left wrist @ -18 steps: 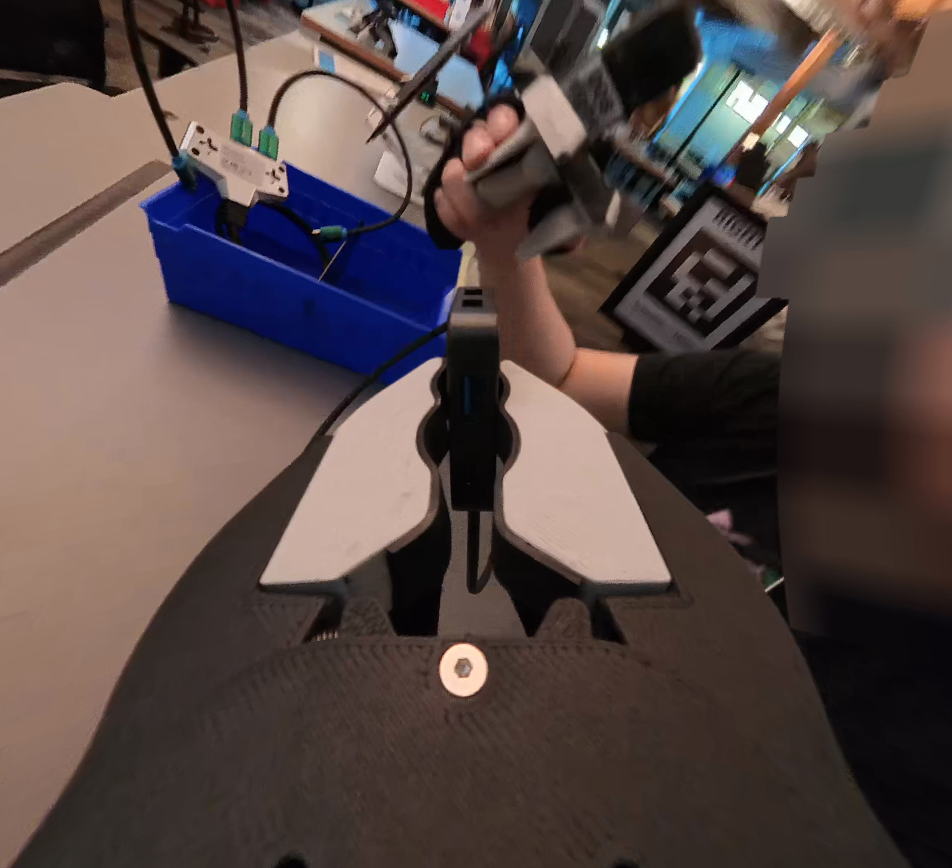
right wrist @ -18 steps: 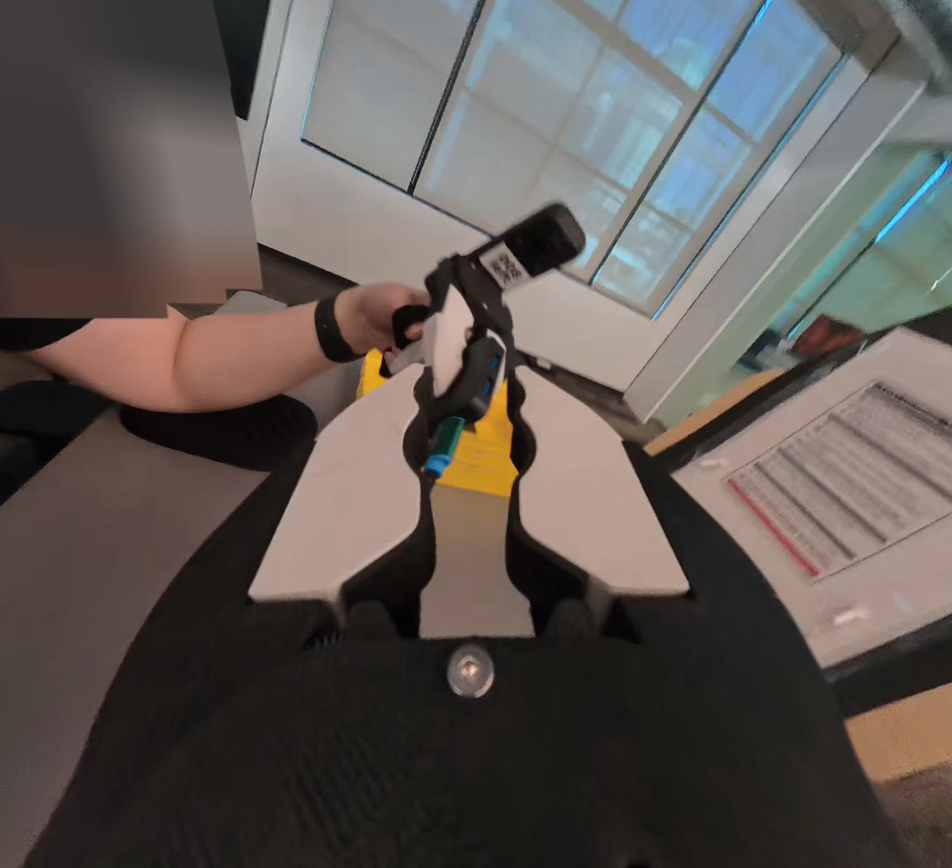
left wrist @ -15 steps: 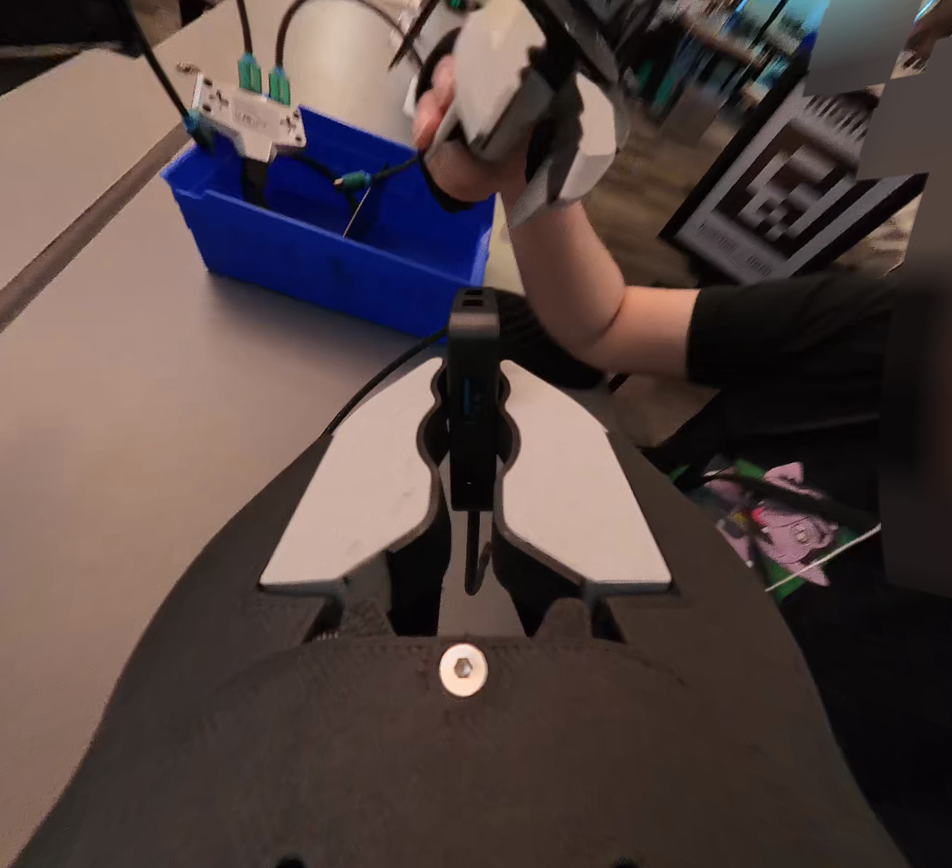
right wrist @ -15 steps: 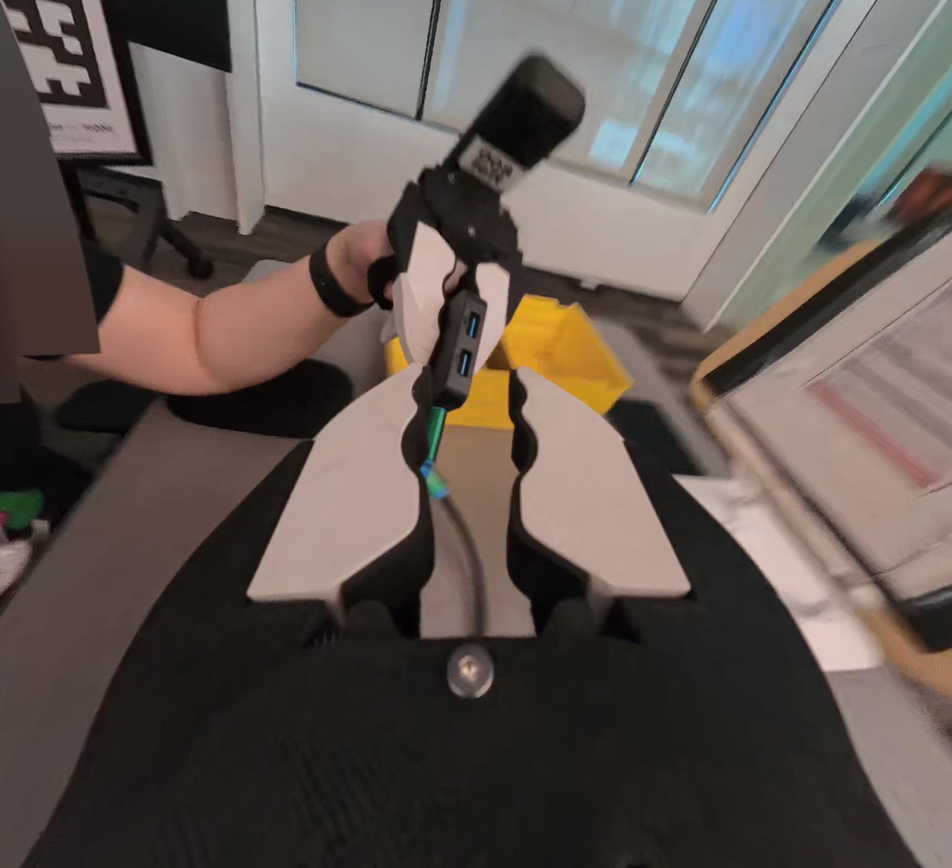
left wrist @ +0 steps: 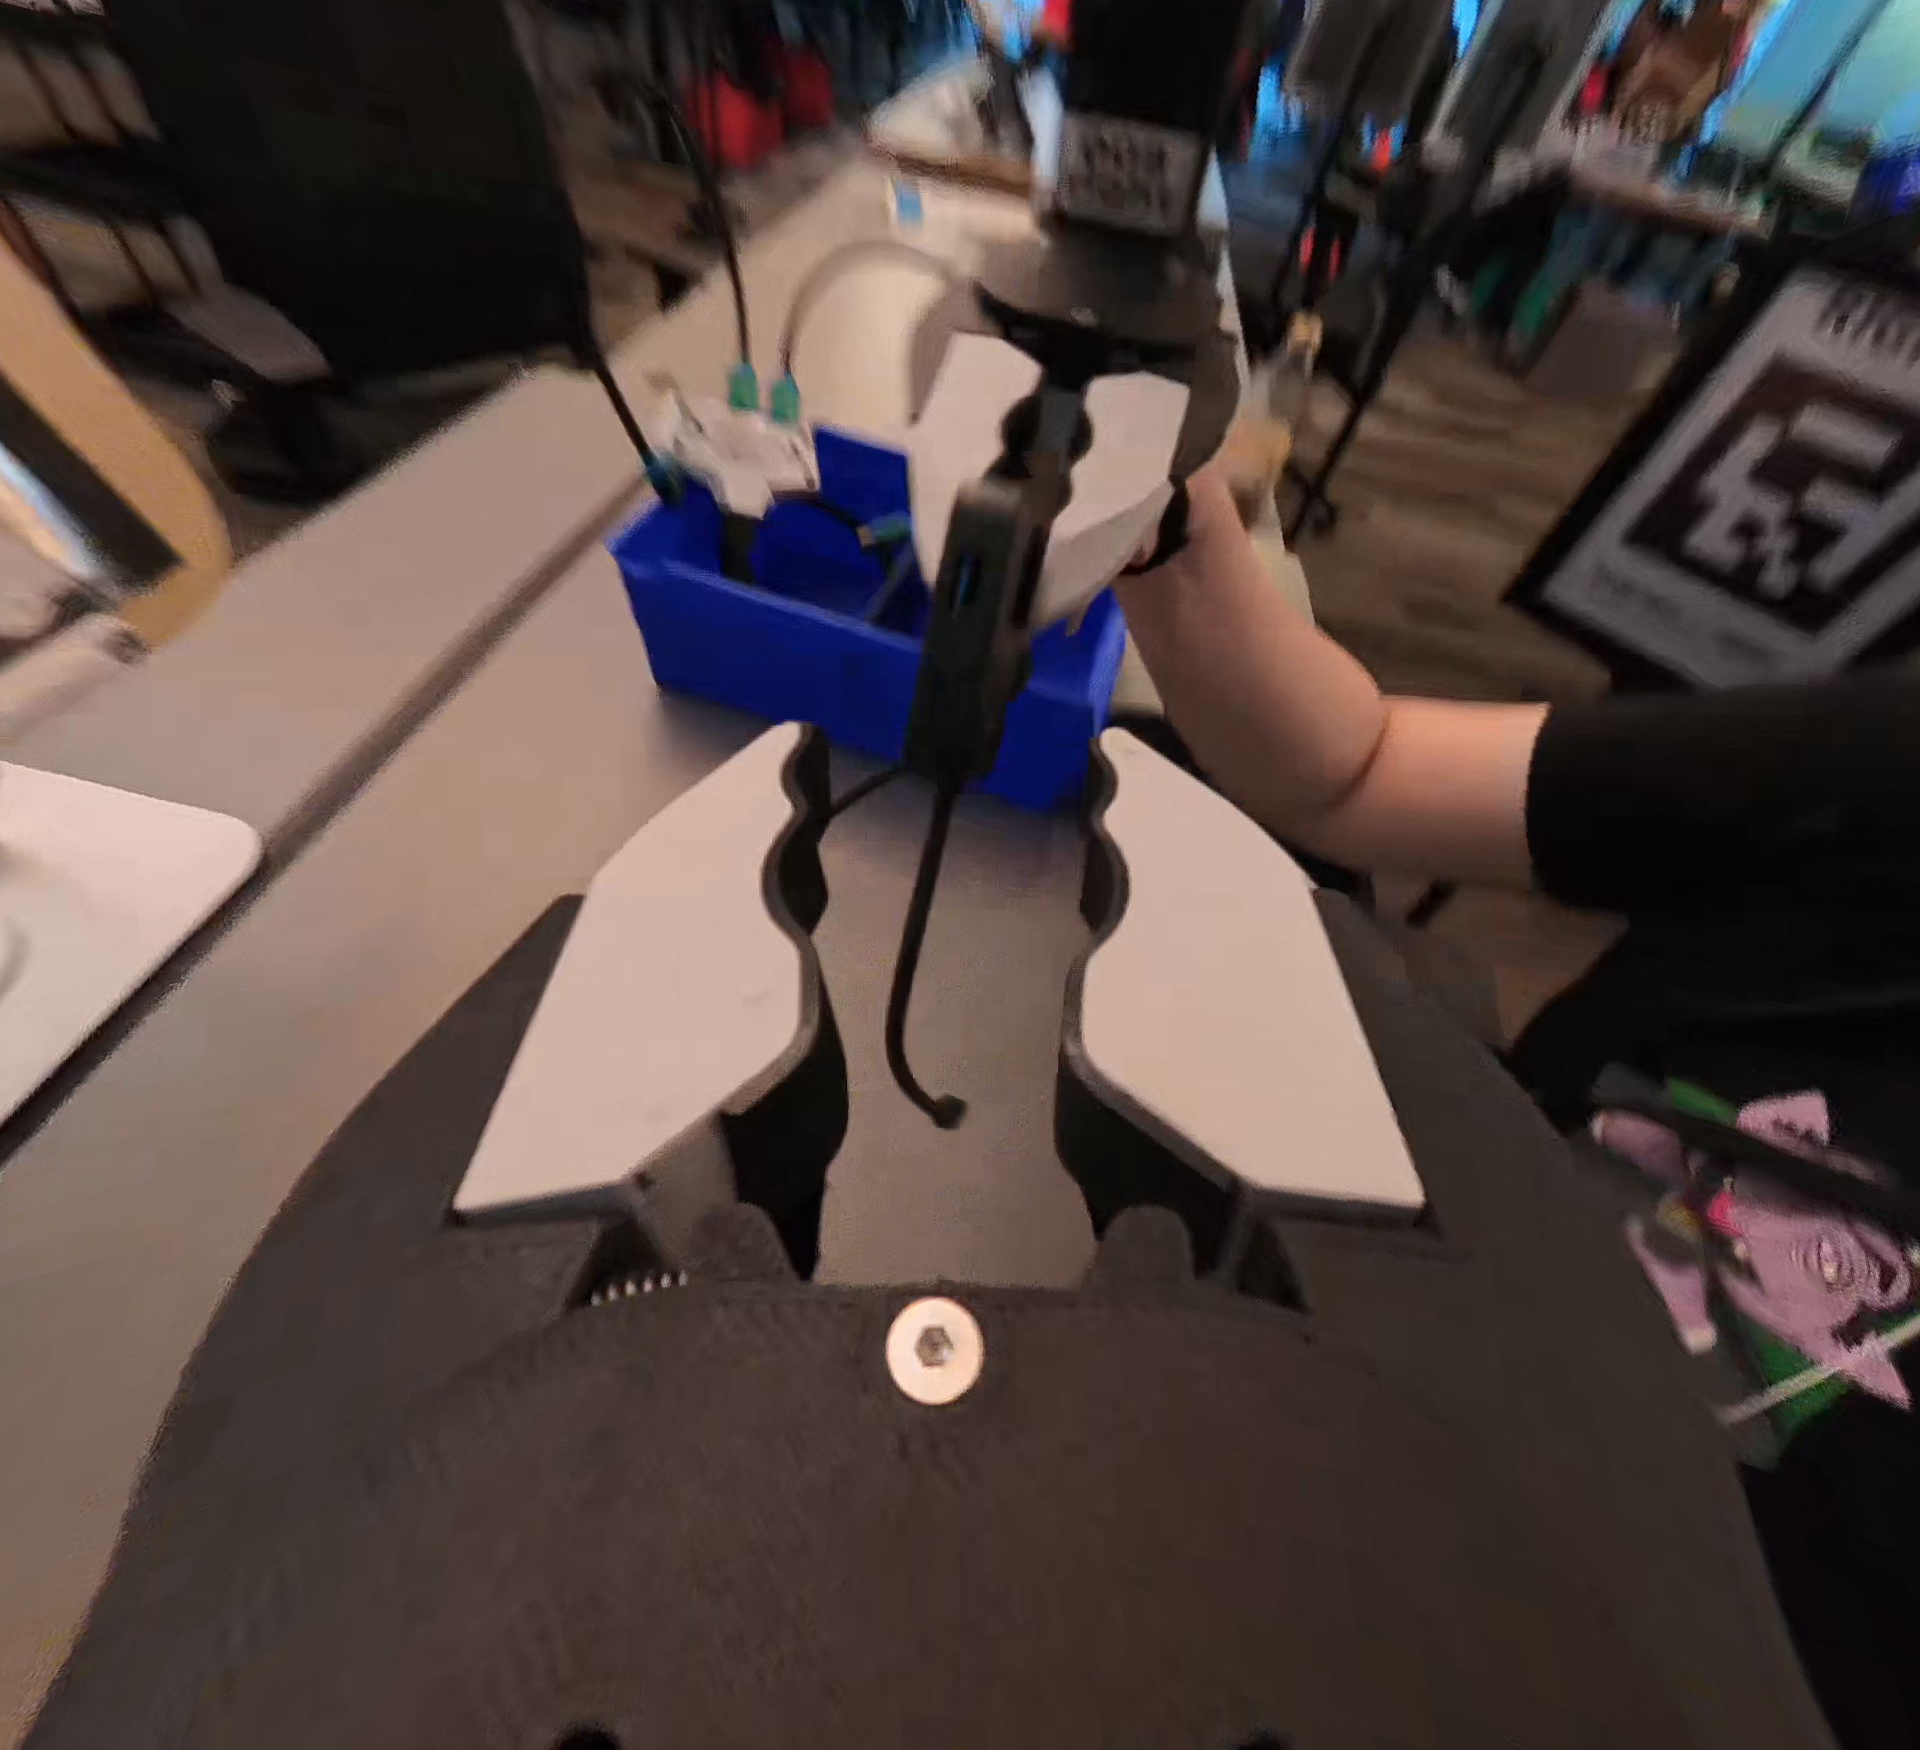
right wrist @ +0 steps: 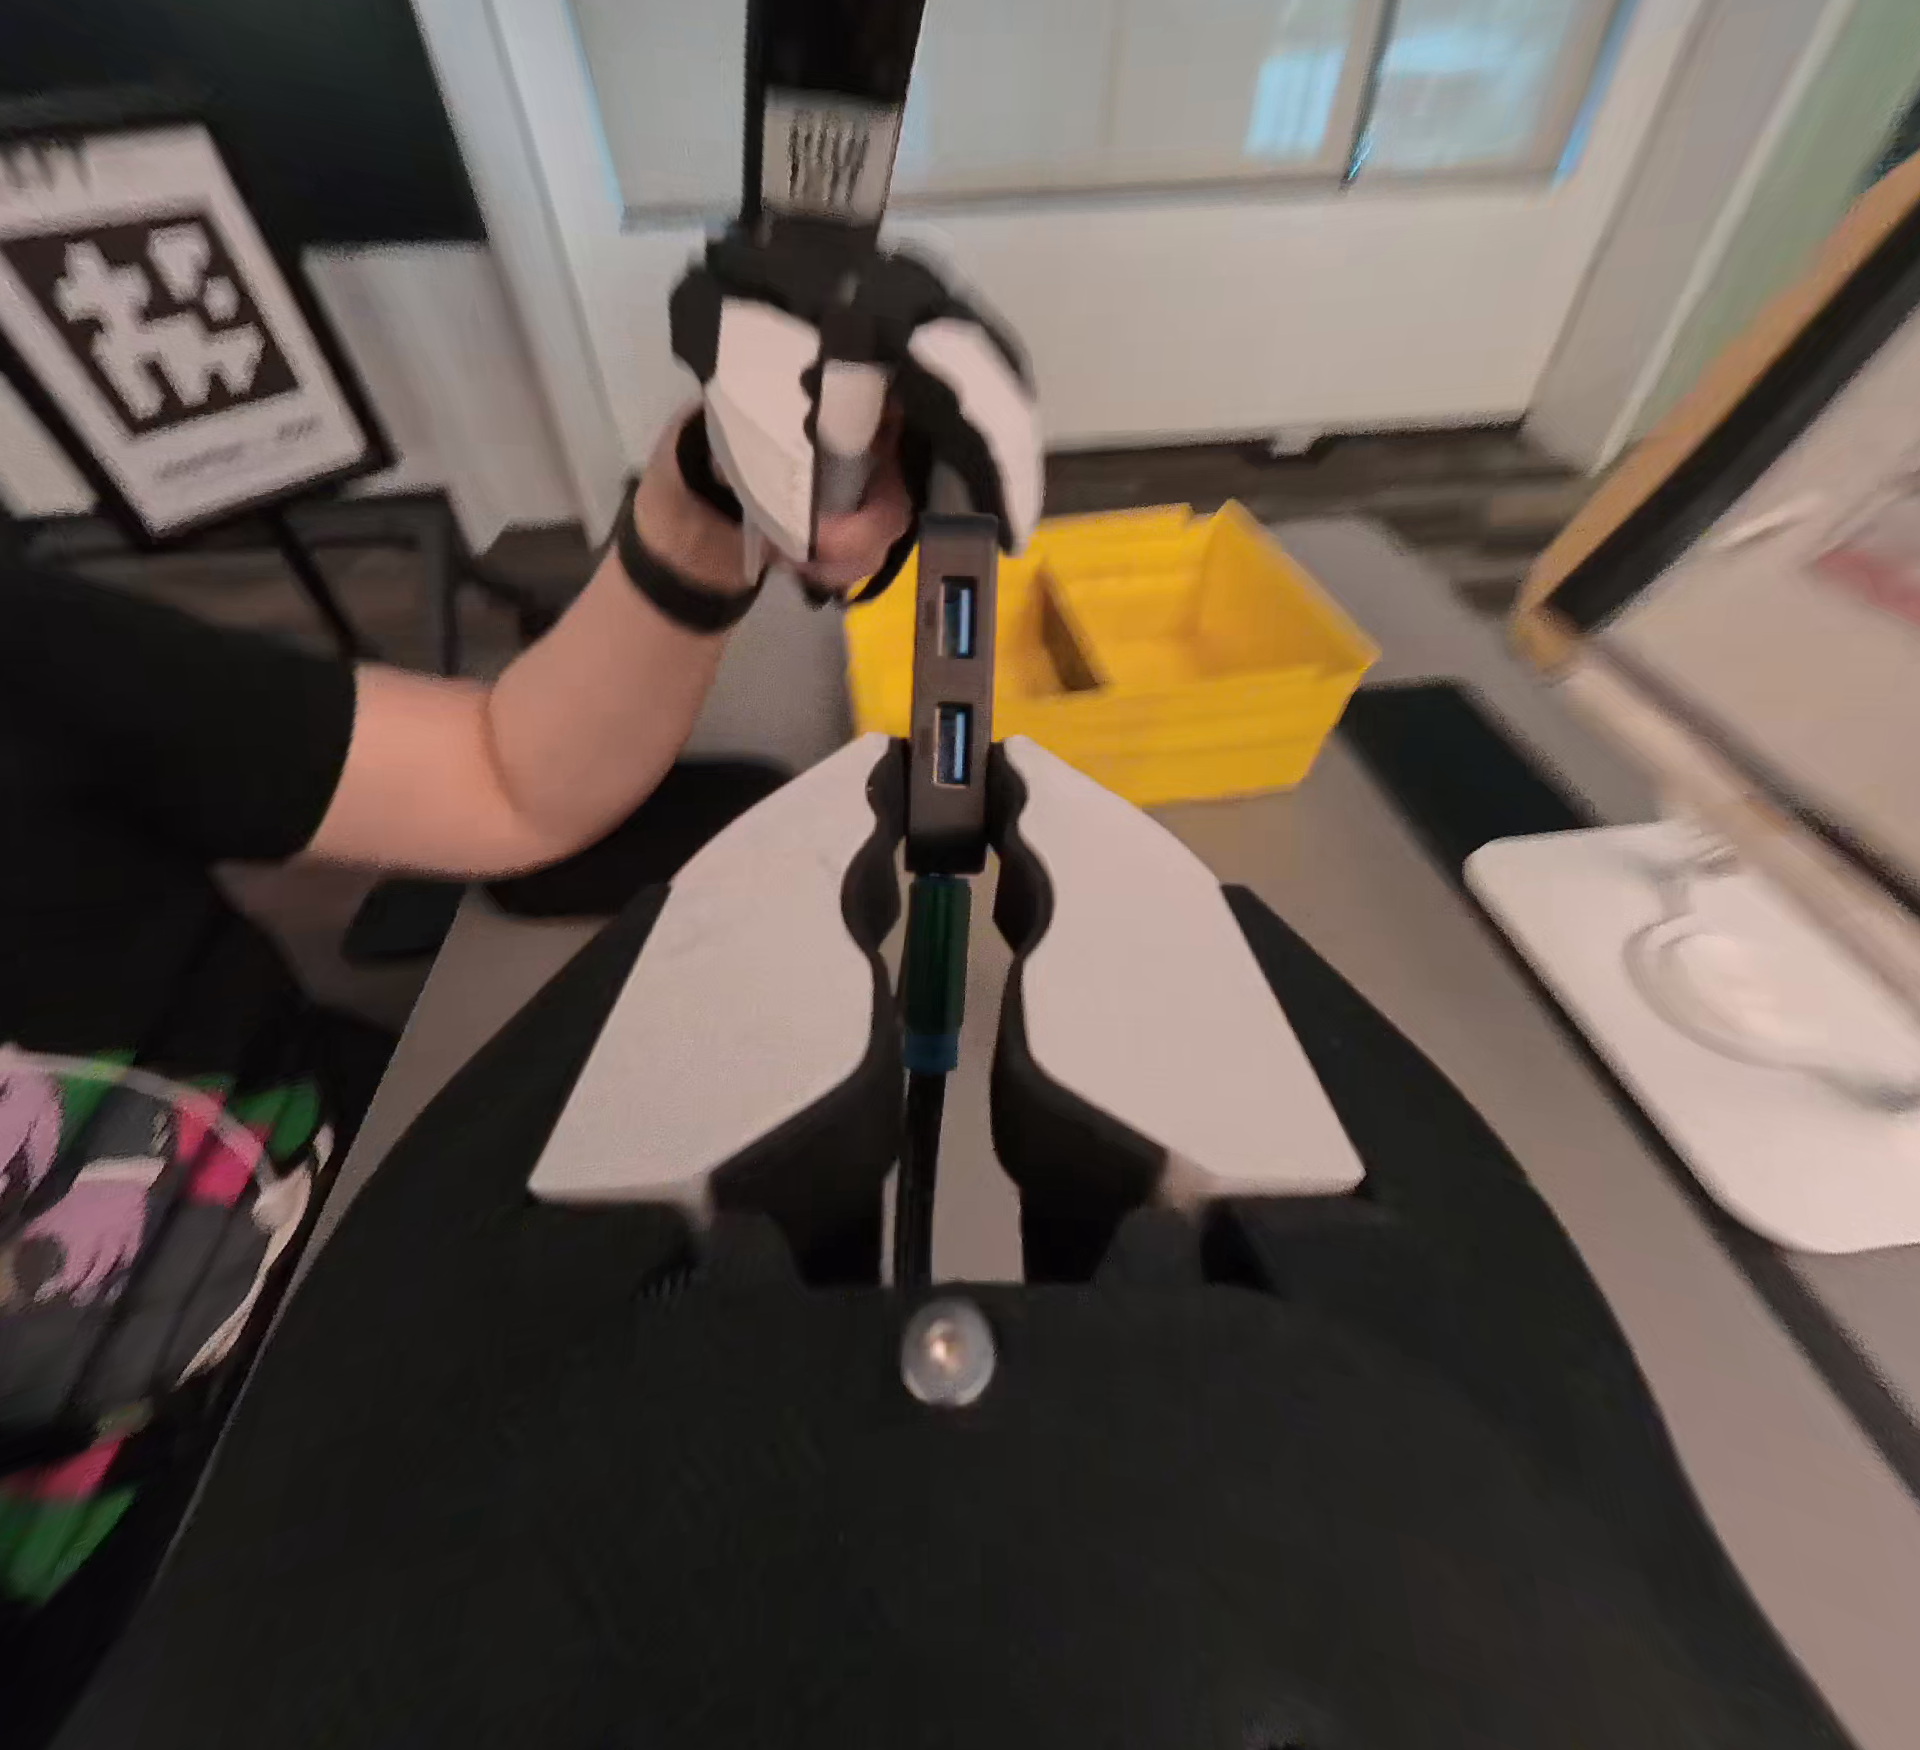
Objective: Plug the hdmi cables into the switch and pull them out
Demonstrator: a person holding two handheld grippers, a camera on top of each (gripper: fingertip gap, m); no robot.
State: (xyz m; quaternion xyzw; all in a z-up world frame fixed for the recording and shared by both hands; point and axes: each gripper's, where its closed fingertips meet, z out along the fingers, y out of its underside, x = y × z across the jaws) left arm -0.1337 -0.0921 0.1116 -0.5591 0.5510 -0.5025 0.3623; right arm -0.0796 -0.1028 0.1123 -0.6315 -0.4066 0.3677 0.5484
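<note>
The black switch (right wrist: 954, 661) stands upright between my right gripper's (right wrist: 948, 744) fingertips, which are shut on its lower end. A green HDMI plug (right wrist: 935, 962) sits in that end, and its black cable (right wrist: 920, 1170) runs back between the fingers. In the left wrist view the switch (left wrist: 971, 630) hangs from the right gripper (left wrist: 997, 557), with its short black pigtail (left wrist: 914, 952) dangling free. My left gripper (left wrist: 951, 744) is open and empty, just short of the switch. It shows farther off in the right wrist view (right wrist: 894, 526), jaws apart.
A blue bin (left wrist: 790, 651) on the grey table (left wrist: 416, 661) holds a white adapter (left wrist: 732, 443) with green-plugged cables. A yellow bin (right wrist: 1195, 661) stands behind the switch. A white monitor base (right wrist: 1714, 994) is at the right. A framed marker board (left wrist: 1766, 495) stands on the floor.
My left gripper was shut on the switch; it has opened, let go and drawn back. The right gripper came in with the green plug and now holds the switch.
</note>
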